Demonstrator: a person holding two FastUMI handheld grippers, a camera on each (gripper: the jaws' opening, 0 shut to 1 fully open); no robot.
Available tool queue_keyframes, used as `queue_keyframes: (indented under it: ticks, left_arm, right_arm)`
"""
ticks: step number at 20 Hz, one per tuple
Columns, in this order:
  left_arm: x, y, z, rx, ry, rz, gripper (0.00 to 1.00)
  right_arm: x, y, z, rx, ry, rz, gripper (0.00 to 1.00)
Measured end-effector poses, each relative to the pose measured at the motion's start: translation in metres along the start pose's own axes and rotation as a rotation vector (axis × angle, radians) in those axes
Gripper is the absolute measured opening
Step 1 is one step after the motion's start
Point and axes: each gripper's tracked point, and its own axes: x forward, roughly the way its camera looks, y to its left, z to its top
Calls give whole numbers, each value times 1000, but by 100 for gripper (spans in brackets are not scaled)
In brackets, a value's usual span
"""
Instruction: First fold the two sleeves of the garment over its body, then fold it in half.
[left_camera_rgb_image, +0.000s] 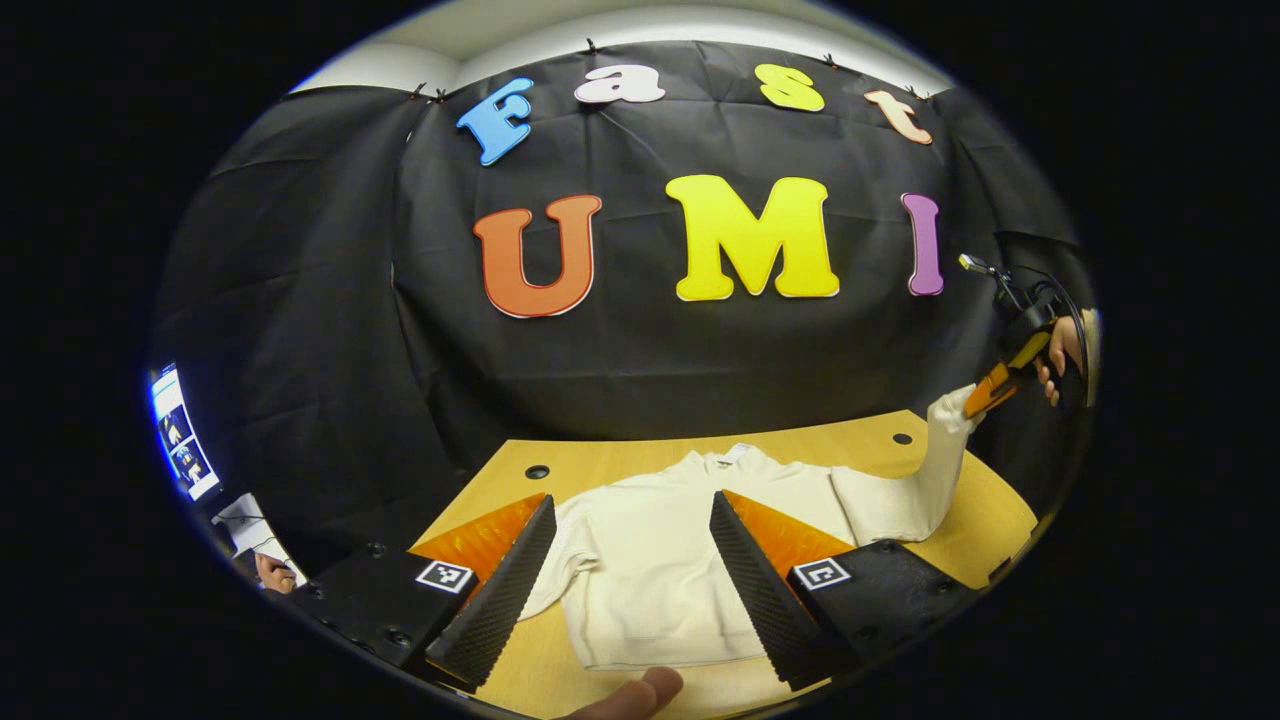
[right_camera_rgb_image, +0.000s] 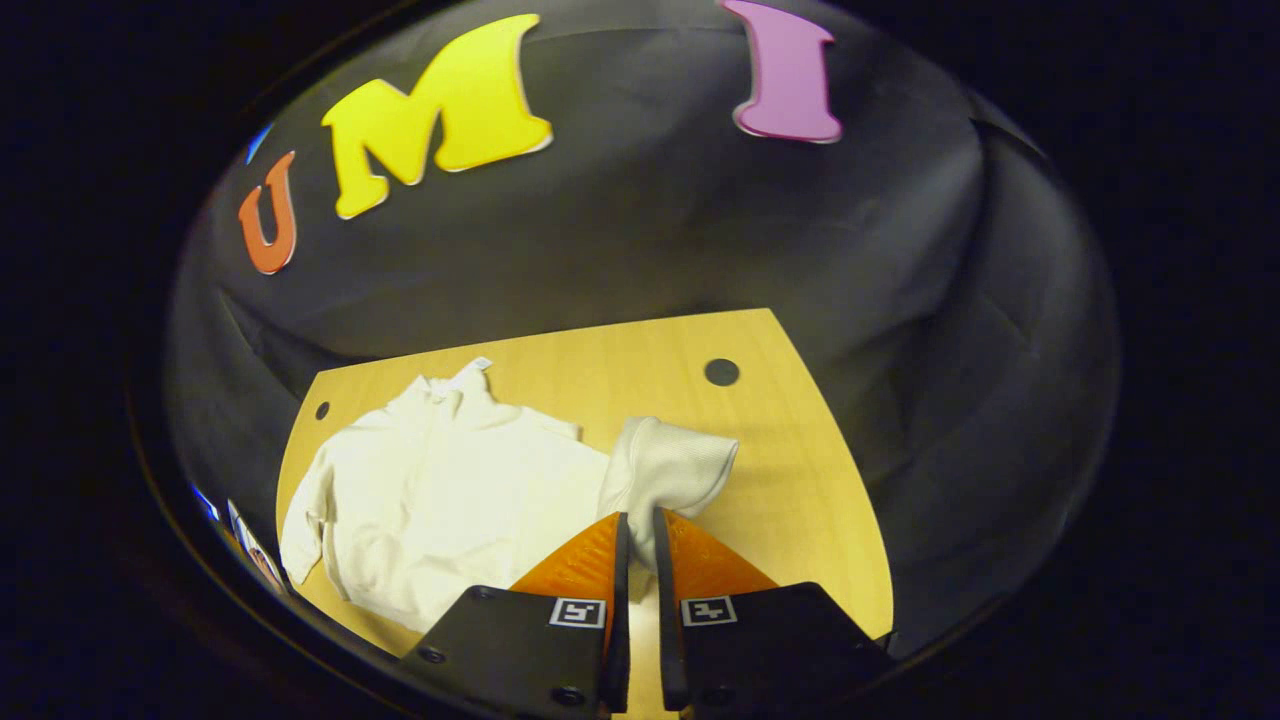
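The garment (left_camera_rgb_image: 650, 560), a cream sweatshirt, lies flat on the wooden desk (left_camera_rgb_image: 990, 520) with its collar toward the black cloth wall. One sleeve (left_camera_rgb_image: 925, 470) is lifted off the desk: the right gripper (left_camera_rgb_image: 985, 392), seen far off in the left gripper view with a hand (left_camera_rgb_image: 1062, 352) holding it, has its fingers pinched together on the cuff. In the right gripper view the same sleeve (right_camera_rgb_image: 665, 470) hangs bunched just ahead of the right gripper (right_camera_rgb_image: 640, 530), whose fingers stand narrow with cloth between them. The other sleeve (left_camera_rgb_image: 555, 570) rests on the desk beside the body. The left gripper (left_camera_rgb_image: 630, 520) hovers over the sweatshirt with its fingers spread wide, holding nothing. A fingertip (left_camera_rgb_image: 640, 690) shows at the near edge of the desk. Round cable holes (left_camera_rgb_image: 537, 471) mark the far corners of the desk. A lit screen (left_camera_rgb_image: 180, 435) stands off to the side.
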Motion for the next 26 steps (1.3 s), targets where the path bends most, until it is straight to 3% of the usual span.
queue_keyframes:
  ticks: [5, 12, 14, 16, 21, 24, 26]
  left_arm:
    - [0, 52, -2, 52, -25, 23, 100]
    - [13, 103, -18, 30, -15, 53, 100]
    - [15, 113, -26, 22, -6, 60, 100]
    - [16, 132, -27, 19, -13, 114, 100]
    - [20, 141, -41, -20, 14, 127, 100]
    - [19, 159, -62, -27, 59, 177, 100]
    - [15, 171, -69, -41, 78, 215, 100]
  right_arm:
    - [-5, 162, 23, -87, -56, 178, 13]
    - [24, 335, -7, -260, -10, 265, 13]
    - [44, 366, -26, -310, 30, 253, 13]
    - [67, 389, -39, -378, 49, 236, 13]
    - [121, 449, -80, -364, 141, 271, 13]
    - [147, 466, -93, -370, 157, 253, 13]
    - [150, 481, -100, -331, 166, 286, 16]
